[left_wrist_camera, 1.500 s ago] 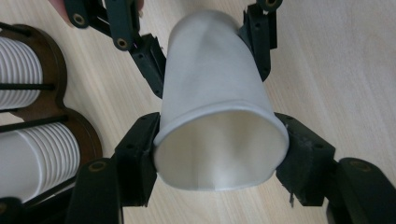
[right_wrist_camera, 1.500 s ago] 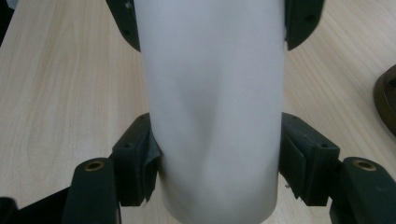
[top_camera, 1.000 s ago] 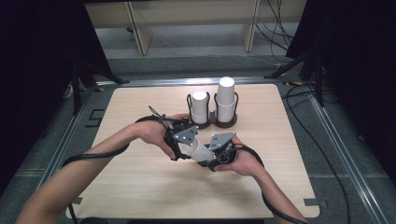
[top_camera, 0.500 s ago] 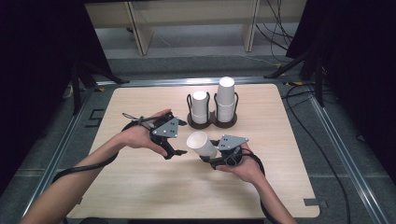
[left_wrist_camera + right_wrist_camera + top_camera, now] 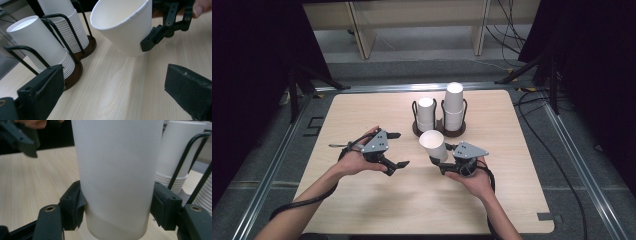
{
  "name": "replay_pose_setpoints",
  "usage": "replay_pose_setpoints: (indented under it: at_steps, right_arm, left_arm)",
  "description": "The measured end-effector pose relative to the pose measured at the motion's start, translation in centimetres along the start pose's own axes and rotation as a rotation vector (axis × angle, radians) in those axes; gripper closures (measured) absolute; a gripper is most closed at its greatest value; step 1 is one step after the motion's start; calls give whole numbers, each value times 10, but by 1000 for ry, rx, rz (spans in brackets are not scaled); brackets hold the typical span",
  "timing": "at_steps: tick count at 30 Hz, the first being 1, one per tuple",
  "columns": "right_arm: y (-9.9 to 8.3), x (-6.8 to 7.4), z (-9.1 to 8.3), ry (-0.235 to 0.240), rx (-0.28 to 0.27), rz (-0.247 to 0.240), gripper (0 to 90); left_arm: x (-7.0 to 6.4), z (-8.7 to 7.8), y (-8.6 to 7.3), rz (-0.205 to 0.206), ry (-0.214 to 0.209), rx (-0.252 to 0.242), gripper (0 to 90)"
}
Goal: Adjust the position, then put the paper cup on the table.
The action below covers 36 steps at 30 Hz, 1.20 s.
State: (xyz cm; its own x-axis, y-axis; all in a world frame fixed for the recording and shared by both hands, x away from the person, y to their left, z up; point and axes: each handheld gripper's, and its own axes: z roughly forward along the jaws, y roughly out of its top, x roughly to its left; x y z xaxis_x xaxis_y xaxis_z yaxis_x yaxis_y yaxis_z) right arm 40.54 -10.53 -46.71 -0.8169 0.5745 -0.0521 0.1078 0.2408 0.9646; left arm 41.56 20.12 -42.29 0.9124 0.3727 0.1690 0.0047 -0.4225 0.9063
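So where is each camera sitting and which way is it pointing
High view: above the person's side, looking forward and down on the table; both forearms come in from the bottom, with the left gripper and right gripper.
Left gripper view: rides the left gripper, looking past its open jaws at the cup and the rack.
Right gripper view: rides the right gripper, looking at the cup clamped between its jaws.
Shared: both gripper views show the cup, and the high view shows it too.

The white paper cup [image 5: 433, 144] sits in the right hand-held gripper [image 5: 443, 161], just before the two wire racks of stacked cups [image 5: 439, 114]. The left hand-held gripper [image 5: 395, 149] is left of it, over the wooden surface [image 5: 362, 110].
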Motion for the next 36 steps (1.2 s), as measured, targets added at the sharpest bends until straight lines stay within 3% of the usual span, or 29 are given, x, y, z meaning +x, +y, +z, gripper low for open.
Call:
replay_pose_setpoints:
  at_steps: [1,2,3,4,5,6,7,8,11,12,15,17,21,22,24,25,27,31,33,35,36]
  right_arm:
    - [0,-1,1,-9,-39,35,352]
    - [0,-1,1,-9,-39,35,352]
    - [-1,-1,1,-2,-50,48,351]
    - [-1,-1,-2,-19,-35,91,352]
    - [-1,-1,-2,-19,-35,91,352]
    - [-2,-1,0,-14,-68,109,352]
    - [-4,-3,-1,-48,-75,94,352]
    - [-4,-3,-1,-48,-75,94,352]
    - [-5,-3,1,-43,-80,140,351]
    - [-5,-5,2,-32,-98,122,351]
    - [-7,-4,2,-56,-101,138,351]
    - [-10,-6,1,-73,-111,138,349]
    - [-12,-3,1,-80,-108,174,350]
    - [-11,-4,0,-87,-112,153,350]
    - [-10,-2,-1,-85,-127,171,349]
    - [-10,-1,-4,-101,-125,158,349]
    - [-10,-1,-3,-99,-136,149,350]
    - [-10,-1,-2,-99,-135,141,350]
    - [-9,2,-1,-97,-127,168,349]
    - [-8,1,1,-99,-135,136,349]
    - [-8,3,3,-84,-136,166,350]
  left_arm:
    - [-2,0,-6,-24,26,-43,27]
    - [-2,0,-6,-24,26,-43,28]
    - [-6,-1,-11,-62,39,-52,28]
    - [-9,-2,-18,-105,64,-83,29]
    - [-9,-2,-18,-105,64,-83,31]
    - [-12,-3,-25,-154,81,-99,31]
    - [-14,-4,-33,-184,109,-116,31]
    - [-14,-4,-33,-184,109,-116,31]
    - [-17,-6,-47,-256,165,-135,29]
    - [-18,-6,-51,-276,177,-152,28]
    - [-19,-7,-63,-316,230,-158,27]
    - [-21,-8,-71,-330,272,-149,25]
    - [-22,-8,-74,-349,309,-166,20]
    - [-22,-9,-74,-348,320,-169,20]
    - [-23,-9,-76,-344,349,-175,18]
    - [-24,-10,-77,-344,356,-176,16]
    - [-24,-9,-78,-343,356,-204,14]
    - [-23,-9,-78,-328,353,-179,3]
    - [-23,-9,-77,-327,356,-180,0]
    - [-23,-9,-76,-332,352,-196,0]
    - [-24,-11,-75,-342,363,-190,0]
